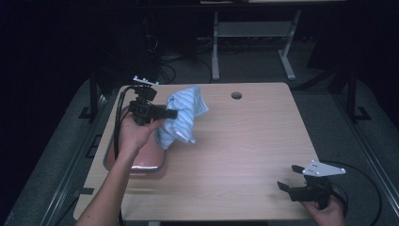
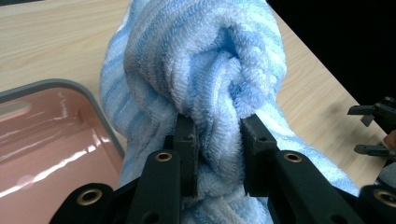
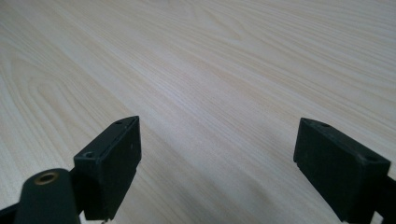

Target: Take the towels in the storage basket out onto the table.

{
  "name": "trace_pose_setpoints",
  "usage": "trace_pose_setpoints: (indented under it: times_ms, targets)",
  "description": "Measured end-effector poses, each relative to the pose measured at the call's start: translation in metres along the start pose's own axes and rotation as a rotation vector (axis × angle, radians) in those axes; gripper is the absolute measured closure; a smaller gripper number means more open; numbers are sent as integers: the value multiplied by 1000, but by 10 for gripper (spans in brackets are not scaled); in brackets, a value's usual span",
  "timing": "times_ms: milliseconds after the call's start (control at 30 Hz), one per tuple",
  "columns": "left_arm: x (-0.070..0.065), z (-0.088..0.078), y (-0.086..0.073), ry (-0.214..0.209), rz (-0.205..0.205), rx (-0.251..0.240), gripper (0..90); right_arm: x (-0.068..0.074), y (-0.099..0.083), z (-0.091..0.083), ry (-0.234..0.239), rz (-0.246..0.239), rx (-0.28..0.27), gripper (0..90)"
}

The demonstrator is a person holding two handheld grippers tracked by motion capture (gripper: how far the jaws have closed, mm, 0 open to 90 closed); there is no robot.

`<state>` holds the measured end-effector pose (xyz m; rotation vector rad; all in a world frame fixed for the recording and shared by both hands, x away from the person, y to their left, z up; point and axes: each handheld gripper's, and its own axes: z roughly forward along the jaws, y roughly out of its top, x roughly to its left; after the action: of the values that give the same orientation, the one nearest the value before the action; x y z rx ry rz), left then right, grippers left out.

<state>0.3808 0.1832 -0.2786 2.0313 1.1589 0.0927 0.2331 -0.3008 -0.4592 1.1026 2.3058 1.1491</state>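
My left gripper (image 2: 217, 156) is clamped on the bunched blue striped towel (image 1: 182, 117), which hangs lengthwise just beside the pink tray (image 1: 147, 165) on its far right, while my right gripper (image 1: 288, 178) waits with jaws apart, well away from the tray.

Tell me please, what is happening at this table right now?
A person works with a gripper in each hand. The left gripper is shut on a bunched blue striped towel and holds it up off the wooden table, beside a pink tray at the table's left edge. The right gripper rests near the front right corner with its jaws wide open and nothing between them.
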Motion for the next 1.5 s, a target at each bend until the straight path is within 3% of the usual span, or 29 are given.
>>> trace_pose_setpoints:
  times_ms: [900,1500]
  targets:
    - [-18,41,11,-53,21,36,709,0,1,0,-2,-9,-7,144]
    - [-26,64,15,-85,6,36,705,0,0,1,-3,-3,2,144]
